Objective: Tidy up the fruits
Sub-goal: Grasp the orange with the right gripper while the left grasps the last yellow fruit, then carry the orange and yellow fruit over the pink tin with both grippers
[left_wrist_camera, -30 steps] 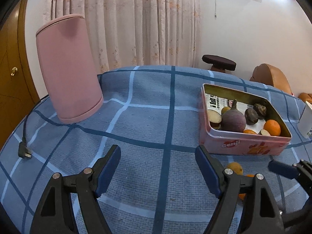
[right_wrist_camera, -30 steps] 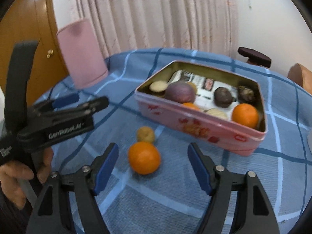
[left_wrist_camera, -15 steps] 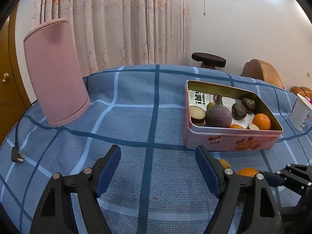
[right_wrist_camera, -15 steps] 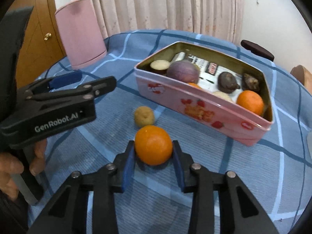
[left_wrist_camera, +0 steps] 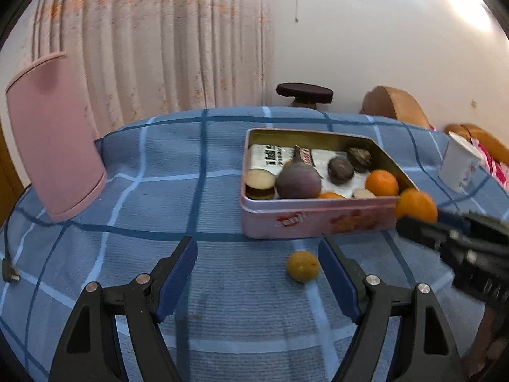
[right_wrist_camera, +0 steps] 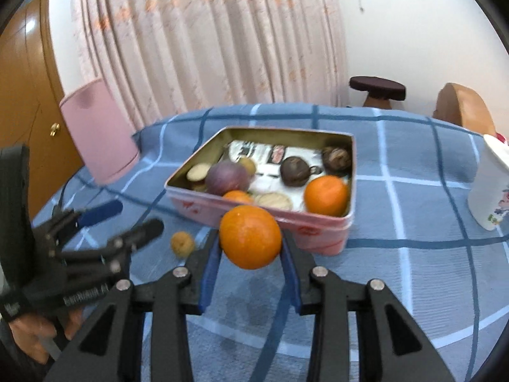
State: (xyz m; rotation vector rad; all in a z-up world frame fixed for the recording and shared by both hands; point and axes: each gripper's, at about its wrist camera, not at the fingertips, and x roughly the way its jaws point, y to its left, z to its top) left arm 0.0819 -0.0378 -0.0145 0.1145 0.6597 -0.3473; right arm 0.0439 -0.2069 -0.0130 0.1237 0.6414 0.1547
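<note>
Pink metal, the rectangular tin (right_wrist_camera: 318, 234) stands on the blue checked worktop (right_wrist_camera: 413, 254) and holds a purple round fruit (right_wrist_camera: 226, 178), two dark wrinkled ones (right_wrist_camera: 295, 172), pale cut slices (right_wrist_camera: 274, 200) and smooth oranges (right_wrist_camera: 326, 194). The right tongs (right_wrist_camera: 250, 254) pinch a glossy orange (right_wrist_camera: 250, 237), lifted just before the tin's near wall. The left tongs (left_wrist_camera: 257, 273) are spread wide; a small dull yellow fruit (left_wrist_camera: 302, 266) lies on the cloth at 1 o'clock between their tips. A pink cylinder (left_wrist_camera: 54, 156) stands at 10 o'clock, a white cup (right_wrist_camera: 490, 187) at 3 o'clock.
</note>
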